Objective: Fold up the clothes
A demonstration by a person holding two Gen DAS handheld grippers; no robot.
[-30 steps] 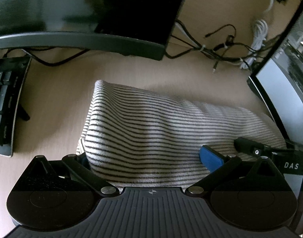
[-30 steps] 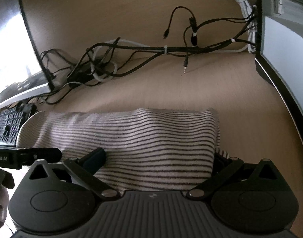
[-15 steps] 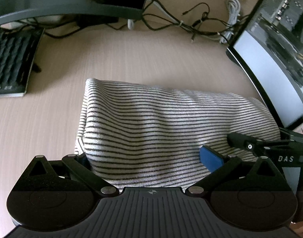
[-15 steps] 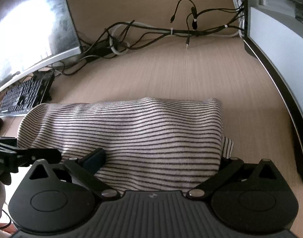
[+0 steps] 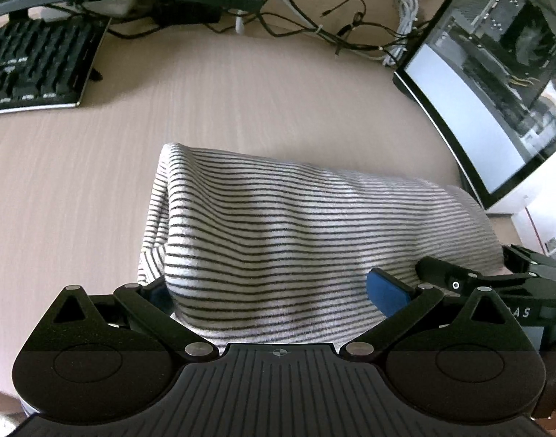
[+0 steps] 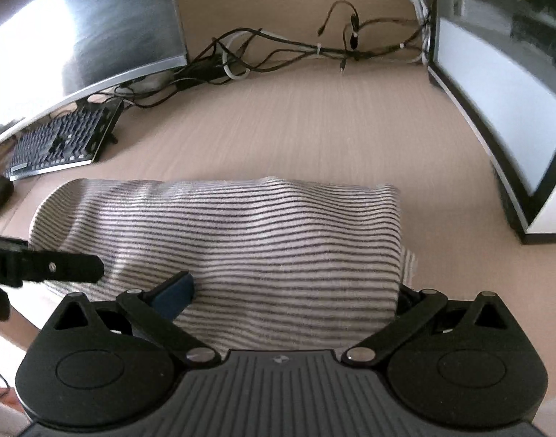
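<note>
Here's the white knit garment with thin dark stripes (image 5: 296,240), lying in a doubled-over bundle on the pale wood-grain desk (image 5: 241,102), layers showing at its left edge. Its long axis runs side to side across both views, square across the line of the two grippers.

The left gripper (image 5: 274,293) sits at the near edge, toward the garment's left end. Its jaws are spread wide, straddling the cloth, one blue pad (image 5: 385,293) lying on the stripes and the other tucked beside the left corner. The right gripper (image 6: 292,291) mirrors it at the right end, jaws just as wide, the cloth running between them and its right corner spilling out by the right-hand finger. Neither looks clamped on fabric, though the near hem vanishes under both bodies, so I can't rule out cloth caught lower down.

So the garment lies straight ahead of both tools, each nearer its own end, evenly shared. This fits a fold just laid down and let go, or a grip about to be taken on the near edge for another fold.

A black keyboard (image 5: 34,69) and two curved monitors flank the desk, well apart from the cloth, with tangled black cables (image 6: 278,51) at the back.
</note>
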